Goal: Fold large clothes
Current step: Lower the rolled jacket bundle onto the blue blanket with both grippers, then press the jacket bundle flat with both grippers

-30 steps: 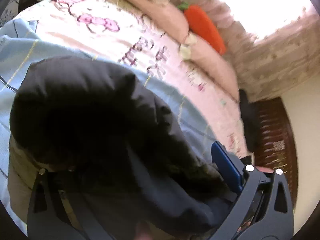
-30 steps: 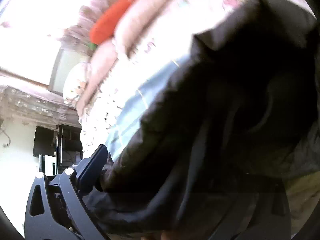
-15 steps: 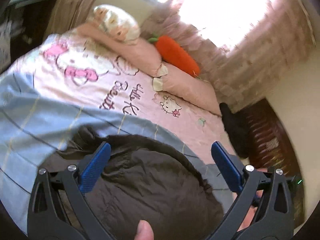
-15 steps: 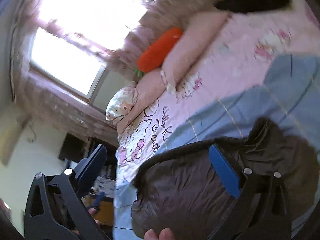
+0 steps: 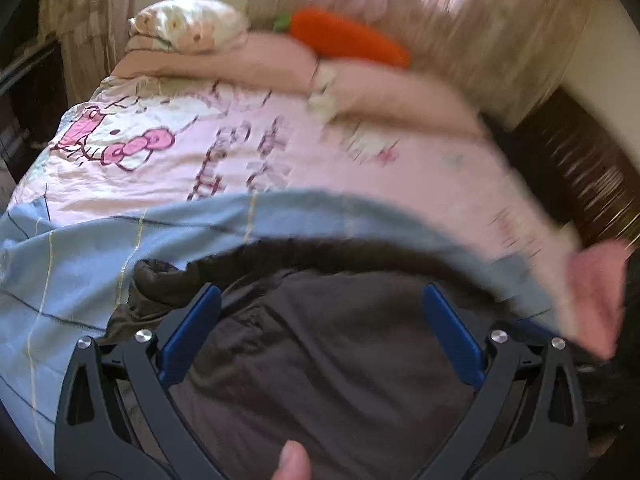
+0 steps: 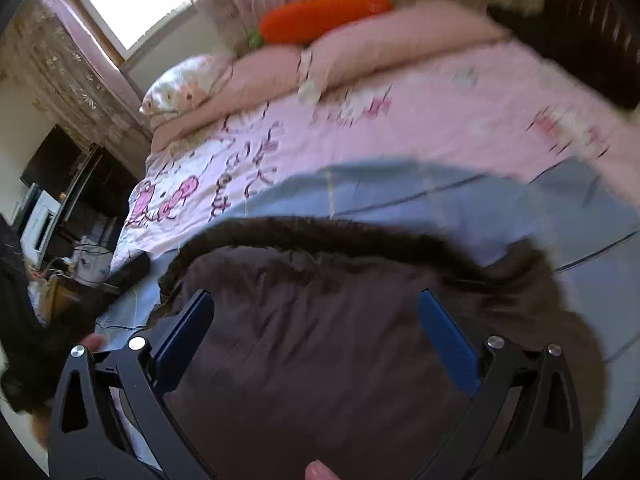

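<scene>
Two grippers, the left gripper and the right gripper, hung spread wide and empty-jawed above a dark brown jacket lying on a light blue blanket at the near end of a pink cartoon-print bed; an orange carrot plush rested on the pillows.

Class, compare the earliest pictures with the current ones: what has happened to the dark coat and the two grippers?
Both grippers let go: left gripper and right gripper now stand open and empty, drawn back above the dark coat, which dropped onto the blue sheet. The carrot plush and the pillows kept their places.
</scene>
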The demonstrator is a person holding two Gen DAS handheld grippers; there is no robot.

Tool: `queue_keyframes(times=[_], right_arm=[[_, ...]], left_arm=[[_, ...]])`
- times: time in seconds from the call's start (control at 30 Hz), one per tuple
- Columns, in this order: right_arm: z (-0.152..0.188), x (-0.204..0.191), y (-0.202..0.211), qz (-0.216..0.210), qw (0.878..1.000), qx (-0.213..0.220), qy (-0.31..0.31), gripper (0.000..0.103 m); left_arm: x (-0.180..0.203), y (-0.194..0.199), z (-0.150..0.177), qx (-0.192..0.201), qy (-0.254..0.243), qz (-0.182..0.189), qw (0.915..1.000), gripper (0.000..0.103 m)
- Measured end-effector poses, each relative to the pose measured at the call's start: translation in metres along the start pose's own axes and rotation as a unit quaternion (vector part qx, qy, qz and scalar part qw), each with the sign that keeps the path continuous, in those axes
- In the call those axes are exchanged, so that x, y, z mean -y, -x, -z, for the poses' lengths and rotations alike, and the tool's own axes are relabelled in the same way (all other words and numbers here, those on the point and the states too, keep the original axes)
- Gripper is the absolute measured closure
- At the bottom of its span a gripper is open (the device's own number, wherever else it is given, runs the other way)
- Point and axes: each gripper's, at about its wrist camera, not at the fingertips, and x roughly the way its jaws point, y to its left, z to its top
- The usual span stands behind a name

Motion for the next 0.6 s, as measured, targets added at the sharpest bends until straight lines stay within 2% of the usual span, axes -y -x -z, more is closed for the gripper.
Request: queue_keyframes(times=[0.03, 0.07, 0.1, 0.13, 0.2, 0.37, 0.43, 0.47, 0.5, 0.57, 0.6], right_arm=[[0.006, 0.004, -0.018, 0.019, 1.0, -0.013, -0.001, 0.001], [0.018, 0.012, -0.042, 0.029, 0.999, -0.021, 0.0, 0.001], [0.028, 0.013, -0.051, 0.044, 0.999, -0.013, 0.006, 0.001], [0.034, 0.012, -0.055, 0.061, 0.998, -0.003, 0.016, 0.001], [0.041, 0.007, -0.057, 0.085, 0.996, 0.017, 0.034, 0.001], [0.038, 0.019, -0.061, 0.08, 0.997, -0.003, 0.013, 0.001], [0.029, 0.036, -0.06, 0.086, 0.996, -0.015, -0.011, 0.001], [0.025, 0.047, -0.059, 0.099, 0.995, -0.017, -0.024, 0.001], [0.02, 0.067, -0.055, 0.133, 0.99, -0.015, -0.044, 0.002], [0.015, 0.095, -0.048, 0.173, 0.983, -0.014, -0.064, 0.005], [0.015, 0.116, -0.047, 0.197, 0.978, -0.022, -0.072, 0.01]], left_arm=[[0.004, -0.031, 0.013, -0.02, -0.033, -0.033, 0.9987, 0.002], [0.005, -0.054, 0.027, -0.044, -0.046, -0.038, 0.9973, 0.002], [0.002, -0.074, 0.039, -0.063, -0.041, -0.034, 0.9966, 0.002], [-0.002, -0.083, 0.046, -0.065, -0.024, -0.025, 0.9973, 0.002], [-0.005, -0.084, 0.049, -0.052, -0.02, -0.026, 0.9981, 0.002], [-0.012, -0.091, 0.049, -0.064, -0.021, -0.021, 0.9975, 0.002], [-0.015, -0.091, 0.047, -0.063, -0.049, -0.054, 0.9953, 0.002], [-0.017, -0.089, 0.047, -0.06, -0.063, -0.072, 0.9936, 0.002], [-0.024, -0.088, 0.046, -0.059, -0.074, -0.092, 0.9913, 0.002], [-0.045, -0.087, 0.046, -0.072, -0.056, -0.102, 0.9905, 0.002], [-0.061, -0.087, 0.047, -0.08, -0.037, -0.106, 0.9904, 0.002]])
